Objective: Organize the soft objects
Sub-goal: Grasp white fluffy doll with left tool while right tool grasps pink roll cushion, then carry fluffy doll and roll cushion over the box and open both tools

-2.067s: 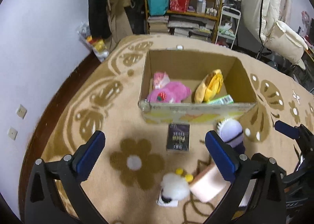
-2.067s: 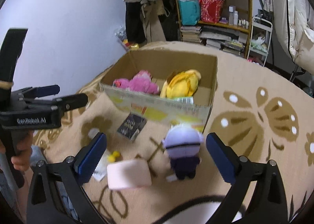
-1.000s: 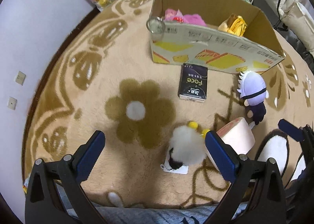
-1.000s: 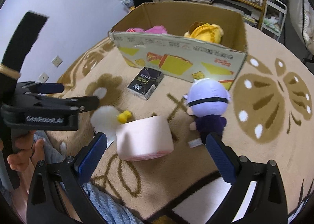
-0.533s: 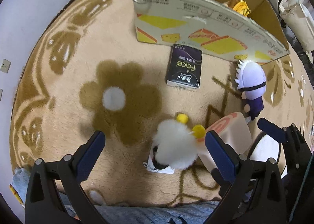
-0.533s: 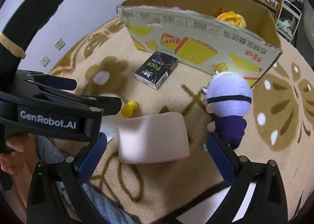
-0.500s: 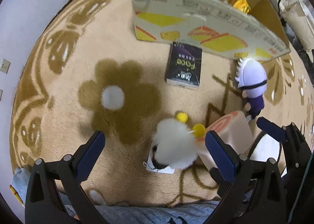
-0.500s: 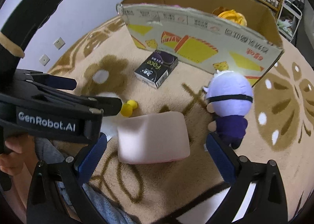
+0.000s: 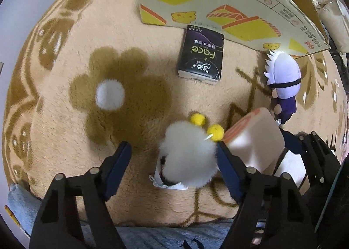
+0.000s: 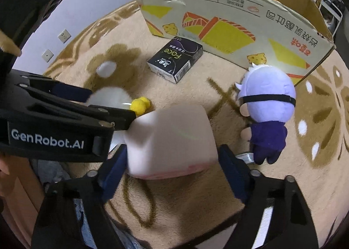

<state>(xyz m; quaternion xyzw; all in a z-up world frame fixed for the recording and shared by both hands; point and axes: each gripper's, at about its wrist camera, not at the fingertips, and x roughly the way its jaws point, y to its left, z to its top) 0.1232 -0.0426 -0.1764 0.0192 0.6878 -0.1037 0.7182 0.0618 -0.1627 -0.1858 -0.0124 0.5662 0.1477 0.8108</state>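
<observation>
A white fluffy toy with two yellow pompoms lies on the rug; my left gripper is open around it, fingers either side, right finger against it. A pink soft block lies just right of it, also in the left wrist view; my right gripper is open with the block between its fingers. A purple-and-white plush doll lies to the right, by the cardboard box. The box's contents are mostly hidden; a yellow plush peeks over its rim.
A black tissue pack lies in front of the box. The left gripper's body crosses the right wrist view on the left. A wall with sockets runs along the rug's left edge. A blue-grey cloth lies at the bottom.
Both grippers have come down and forward from above the box. The left now straddles the white fluffy toy, the right the pink block. The toys have not moved.
</observation>
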